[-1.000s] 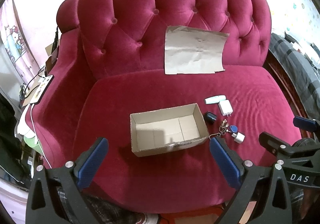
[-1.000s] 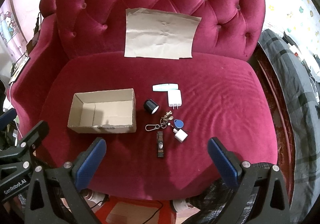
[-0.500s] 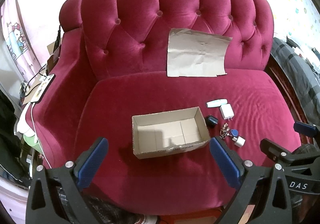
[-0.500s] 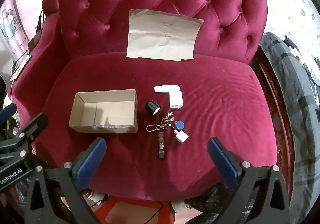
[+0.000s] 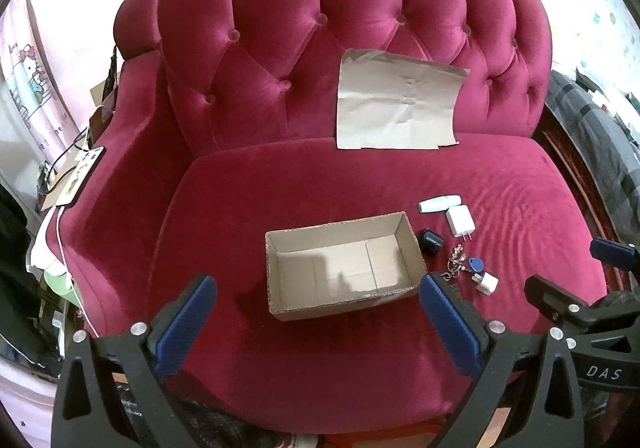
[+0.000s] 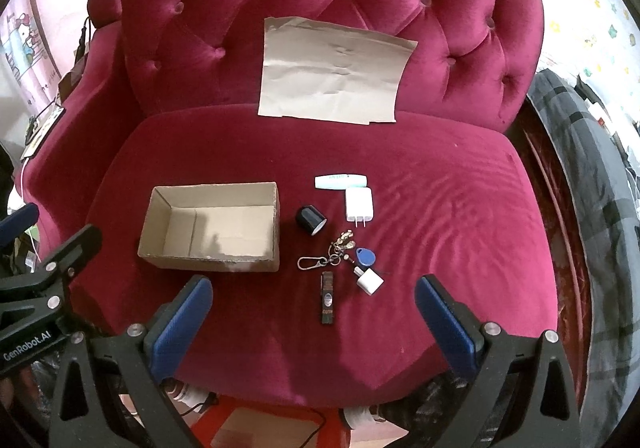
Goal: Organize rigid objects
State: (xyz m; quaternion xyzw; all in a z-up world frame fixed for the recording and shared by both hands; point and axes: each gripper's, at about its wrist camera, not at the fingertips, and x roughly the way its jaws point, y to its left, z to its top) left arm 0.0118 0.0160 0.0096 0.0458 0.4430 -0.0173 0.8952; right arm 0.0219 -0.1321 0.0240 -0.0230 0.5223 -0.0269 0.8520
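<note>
Six small items (image 6: 340, 236) lie beside box (image 6: 212, 228).

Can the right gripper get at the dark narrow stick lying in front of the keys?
Probably yes. The dark stick lies alone on the red cushion, apart from the key bunch and small white plug, and the right gripper is open with nothing between.

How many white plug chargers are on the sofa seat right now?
2: the larger charger lies just below the pale tube; the smaller charger lies beside the blue key fob. None seems hidden.
</note>
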